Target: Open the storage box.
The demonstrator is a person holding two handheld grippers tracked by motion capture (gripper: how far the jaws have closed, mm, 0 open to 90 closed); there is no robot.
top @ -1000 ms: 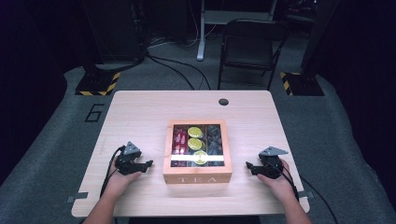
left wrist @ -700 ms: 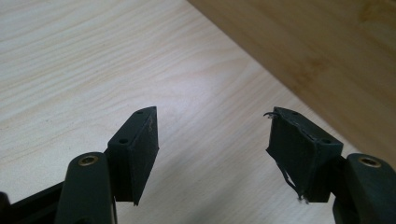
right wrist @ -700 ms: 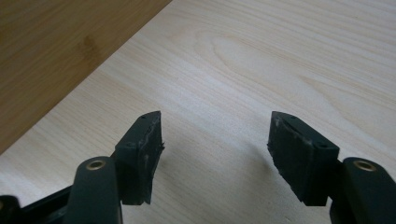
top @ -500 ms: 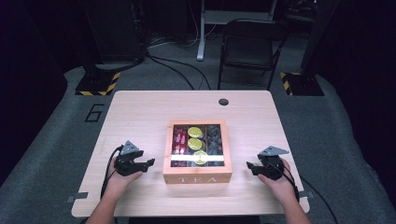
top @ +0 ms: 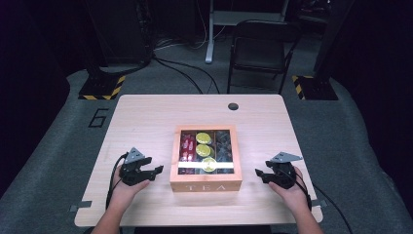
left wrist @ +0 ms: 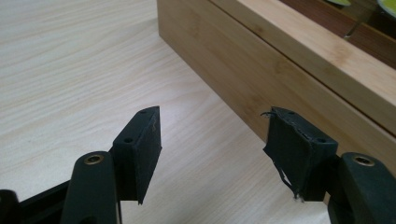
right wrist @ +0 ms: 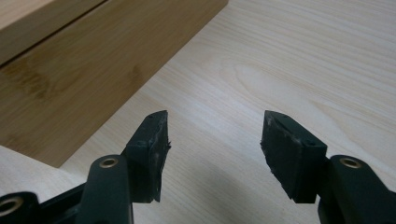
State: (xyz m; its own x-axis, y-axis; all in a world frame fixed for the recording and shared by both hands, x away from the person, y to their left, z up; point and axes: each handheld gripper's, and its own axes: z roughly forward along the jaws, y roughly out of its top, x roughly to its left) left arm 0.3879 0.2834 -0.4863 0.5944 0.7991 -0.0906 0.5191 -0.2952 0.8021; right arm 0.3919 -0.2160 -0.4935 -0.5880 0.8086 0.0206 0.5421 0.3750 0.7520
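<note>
A wooden tea box (top: 206,186) marked TEA sits mid-table, lid down, with yellow, red and dark packets behind its window. My left gripper (top: 157,170) is just left of it, jaws pointing at its side wall. In the left gripper view the box (left wrist: 289,60) fills the upper right and the left gripper (left wrist: 215,114) is open; its jaws have just been closing with nothing between them. My right gripper (top: 259,174) is to the right of the box. The right gripper view has the box (right wrist: 70,70) at upper left; the right gripper (right wrist: 215,116) is open, jaws also just closing on nothing.
The light wooden table (top: 146,117) has a round cable hole (top: 233,106) at the back. A dark folding chair (top: 258,48) stands behind it. Stands with yellow-black striped bases (top: 102,87) flank the table on the floor. Cables trail from both grippers.
Both grippers have lifted slightly beside the box and their jaws stand a little narrower. The box has not moved.
</note>
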